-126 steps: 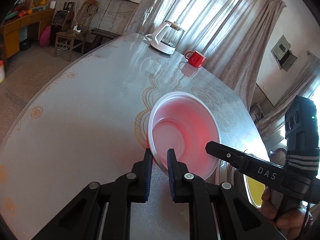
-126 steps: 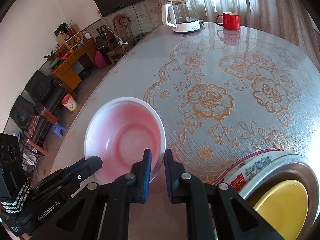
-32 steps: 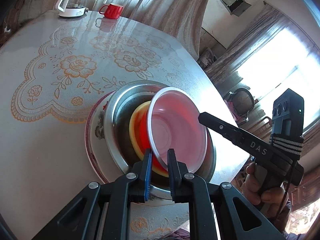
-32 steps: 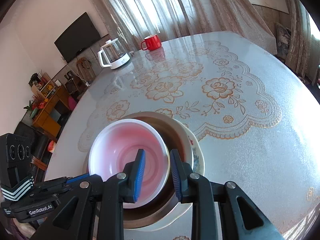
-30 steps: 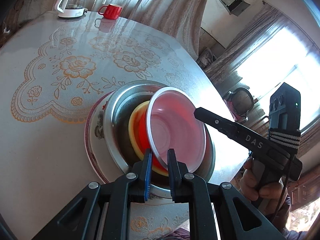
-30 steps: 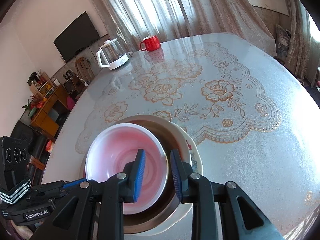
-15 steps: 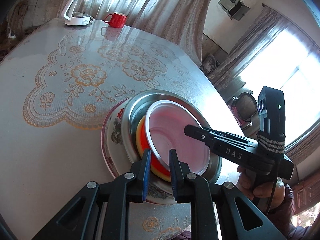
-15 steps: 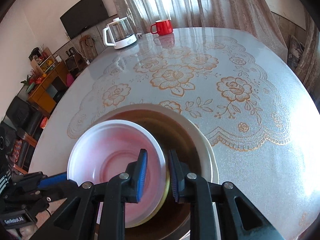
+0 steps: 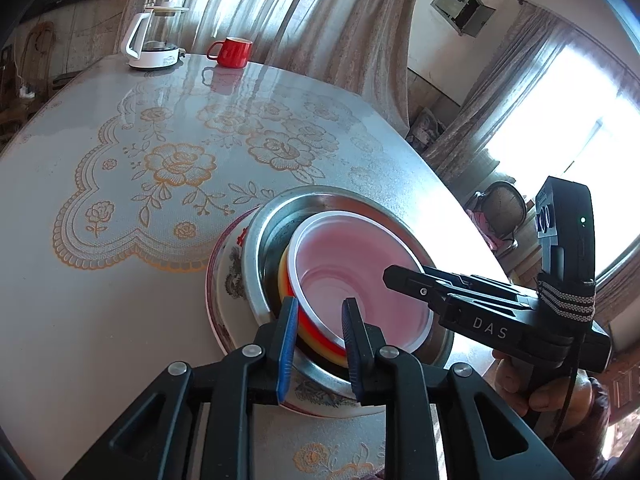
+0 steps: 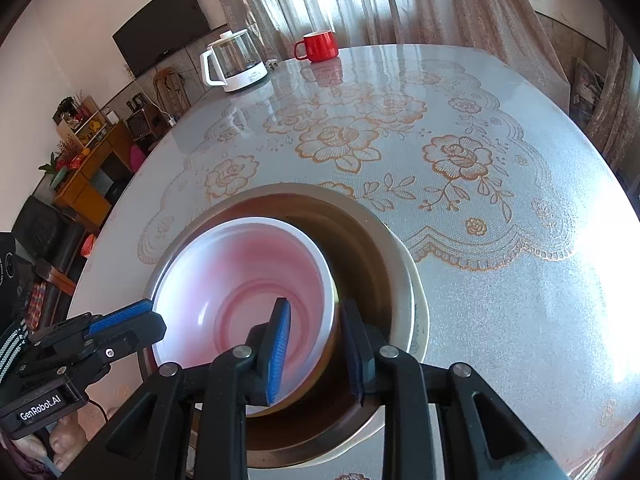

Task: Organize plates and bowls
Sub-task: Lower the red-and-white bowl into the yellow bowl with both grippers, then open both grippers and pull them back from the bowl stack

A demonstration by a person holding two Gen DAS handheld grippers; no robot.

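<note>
Pink bowl nested in the stack, both grippers parted astride its rim

The pink bowl (image 9: 360, 280) sits low-centre of frame in the steel basin (image 9: 280, 216) on the patterned plate (image 9: 224, 280). Left gripper (image 9: 319, 312) and right gripper (image 10: 311, 320) each straddle the near rim with jaws apart, gripping nothing; pulling straight back looks like the clean exit.

At the near edge of the table (image 9: 100, 280), a plastic bowl (image 9: 360, 272) sits nested inside a metal basin (image 9: 264, 240), which rests on a plate (image 9: 218, 300). Across the table, at its far edge, a kettle (image 9: 154, 46) stands just left of a mug (image 9: 232, 52).
</note>
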